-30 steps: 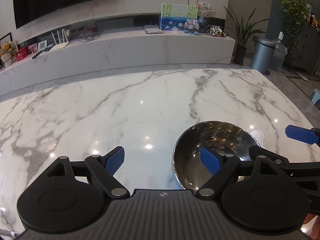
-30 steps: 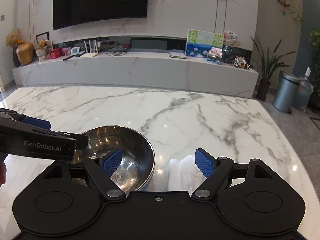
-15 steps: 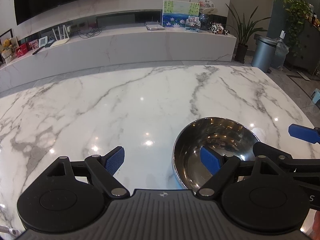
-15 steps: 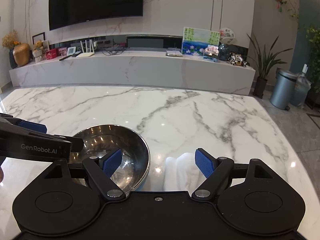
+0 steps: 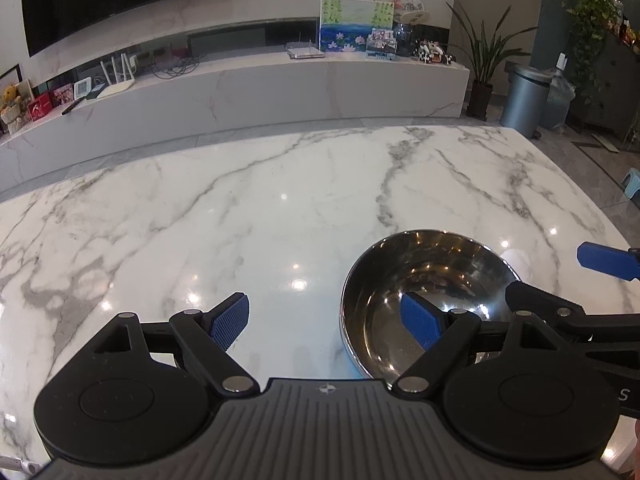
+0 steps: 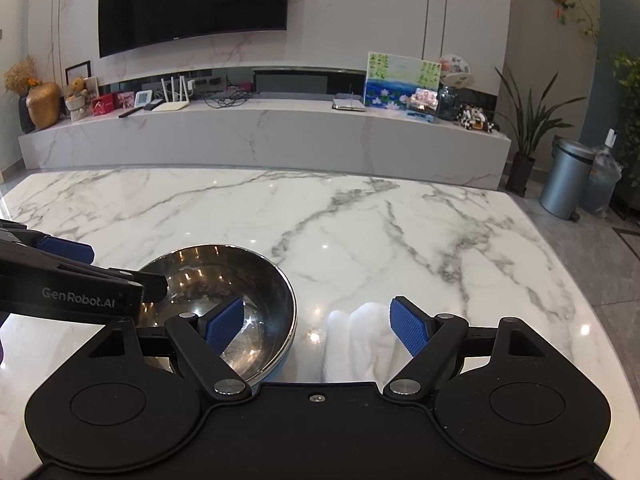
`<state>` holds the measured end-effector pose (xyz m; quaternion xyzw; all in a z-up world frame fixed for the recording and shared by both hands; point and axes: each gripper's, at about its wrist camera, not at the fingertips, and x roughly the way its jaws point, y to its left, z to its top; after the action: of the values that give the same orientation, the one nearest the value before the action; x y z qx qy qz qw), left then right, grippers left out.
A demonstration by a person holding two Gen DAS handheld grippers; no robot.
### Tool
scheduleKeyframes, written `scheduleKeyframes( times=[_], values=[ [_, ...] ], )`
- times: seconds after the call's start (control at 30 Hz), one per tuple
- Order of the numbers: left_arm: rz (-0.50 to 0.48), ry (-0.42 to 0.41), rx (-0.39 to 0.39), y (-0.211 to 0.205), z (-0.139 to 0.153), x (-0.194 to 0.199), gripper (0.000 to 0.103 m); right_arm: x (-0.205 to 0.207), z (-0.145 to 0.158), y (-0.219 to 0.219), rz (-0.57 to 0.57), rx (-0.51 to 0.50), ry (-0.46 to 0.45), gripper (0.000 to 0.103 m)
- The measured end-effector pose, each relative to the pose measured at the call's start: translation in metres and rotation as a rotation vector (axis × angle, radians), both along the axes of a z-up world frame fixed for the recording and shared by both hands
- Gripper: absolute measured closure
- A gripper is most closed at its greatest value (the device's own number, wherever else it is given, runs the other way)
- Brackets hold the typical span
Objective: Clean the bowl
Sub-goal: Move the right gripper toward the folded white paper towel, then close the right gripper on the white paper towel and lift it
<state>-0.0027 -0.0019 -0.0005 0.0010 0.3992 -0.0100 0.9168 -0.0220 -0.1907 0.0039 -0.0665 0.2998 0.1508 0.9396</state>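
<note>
Both grippers, left [image 5: 326, 322] and right [image 6: 316, 326], remain wide open and empty as before; steel bowl [image 5: 424, 280] unmoved under facing inner fingers, white cloth [image 6: 360, 340] between right gripper's fingers.

My own housing covers the near edge of the bowl [image 6: 256, 300] and the near end of the white cloth [image 6: 360, 336]. The other gripper's black arm hides the bowl's left rim. Small items on the far shelf [image 6: 256, 120] are too small to tell.
</note>
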Motion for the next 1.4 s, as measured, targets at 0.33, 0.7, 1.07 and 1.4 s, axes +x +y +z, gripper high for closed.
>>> scheduleKeyframes(
  times=[0.33,0.7,1.07,1.4],
  values=[
    [-0.022,0.021,0.017,-0.004,-0.003,-0.001,0.020,0.000,0.004,0.000,0.004,-0.004,0.003,0.025],
    [-0.020,0.033,0.009,-0.002,-0.004,0.001,0.020,0.003,0.002,-0.004,-0.015,-0.011,0.002,0.025],
    [-0.011,0.042,0.008,-0.003,-0.007,0.003,0.020,0.010,0.000,-0.022,-0.066,0.002,-0.002,0.025],
    [-0.013,0.059,0.021,-0.006,-0.010,0.005,0.020,0.014,-0.004,-0.034,-0.097,-0.011,0.010,0.025]
  ],
)
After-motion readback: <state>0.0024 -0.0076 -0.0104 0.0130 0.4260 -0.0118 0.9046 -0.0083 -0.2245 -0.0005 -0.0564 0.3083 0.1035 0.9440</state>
